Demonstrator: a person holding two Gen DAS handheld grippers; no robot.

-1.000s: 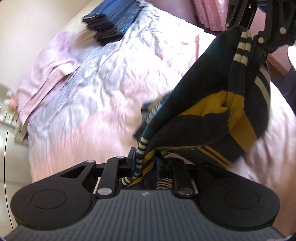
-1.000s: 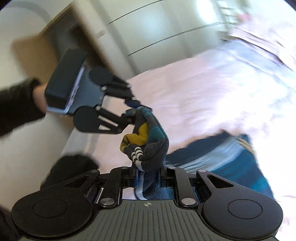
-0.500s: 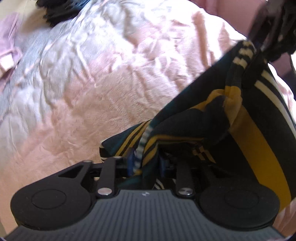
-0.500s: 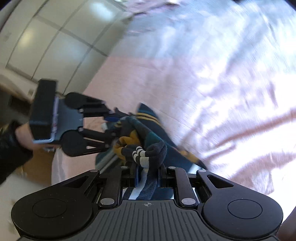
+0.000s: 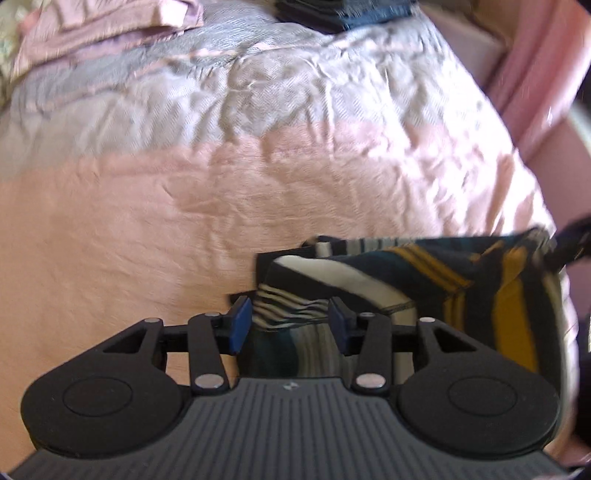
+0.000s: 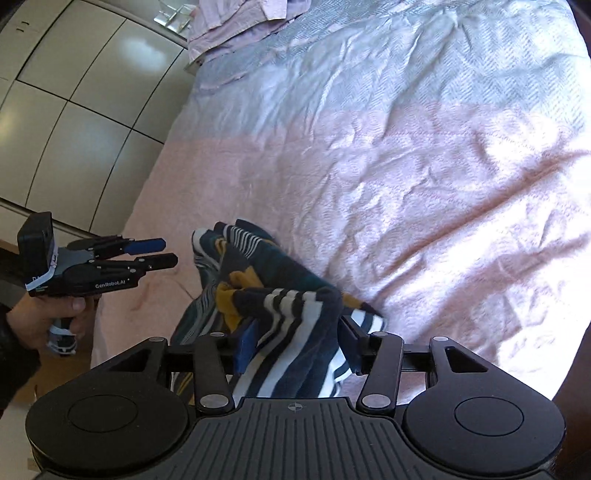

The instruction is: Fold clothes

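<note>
Your striped garment lies bunched on the pink bed, not yet spread or folded; folded clothes wait at the far end. Both the left claw and right claw are opening, cloth loose between their jaws. The garment's long axis runs from one claw towards the other.

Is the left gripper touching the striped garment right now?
Apart. The right wrist view shows the left gripper, its jaws opening, off to the side of the striped garment with bare pink bedspread between them.
</note>
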